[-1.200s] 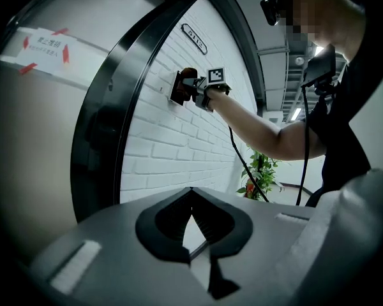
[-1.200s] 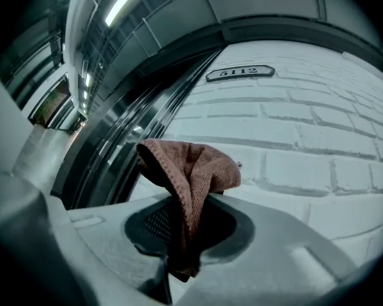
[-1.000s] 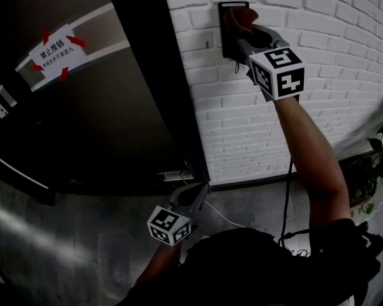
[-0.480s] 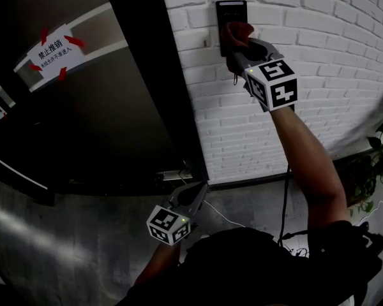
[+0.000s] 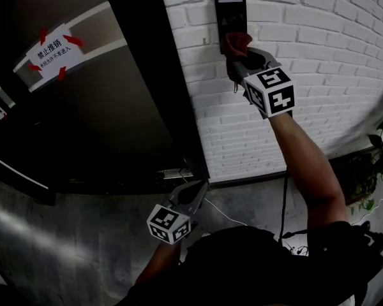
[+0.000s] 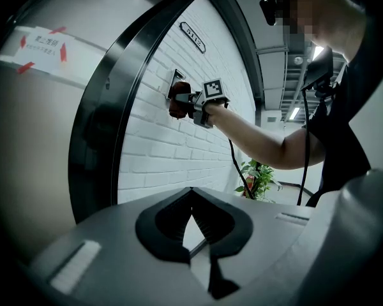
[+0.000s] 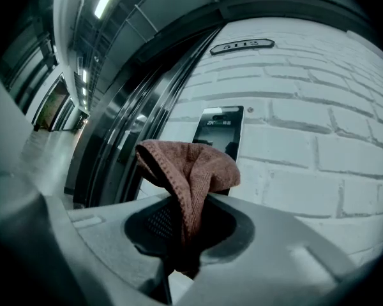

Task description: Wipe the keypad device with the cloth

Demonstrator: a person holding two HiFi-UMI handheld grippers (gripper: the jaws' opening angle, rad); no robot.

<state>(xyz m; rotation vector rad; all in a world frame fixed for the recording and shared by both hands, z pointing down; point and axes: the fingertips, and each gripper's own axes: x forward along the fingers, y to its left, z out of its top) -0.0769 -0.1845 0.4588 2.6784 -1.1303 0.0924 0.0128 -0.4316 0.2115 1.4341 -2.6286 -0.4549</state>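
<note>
at the brick wall (image 5: 319, 37): right gripper (image 5: 235, 59) holding cloth (image 7: 190, 171) up to keypad (image 5: 231, 10).
the right gripper's jaws are clenched on the brown cloth, which bunches above their tips. the keypad sits directly ahead of the jaws, and the cloth overlaps its lower part; contact cannot be confirmed. the left gripper (image 5: 193, 191) hangs low, well apart from the right gripper, jaws pressed together with nothing between them, beside the dark door (image 5: 115, 107).

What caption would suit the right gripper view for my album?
Right gripper clamps a brown cloth before a black keypad device on a white brick wall.
</note>
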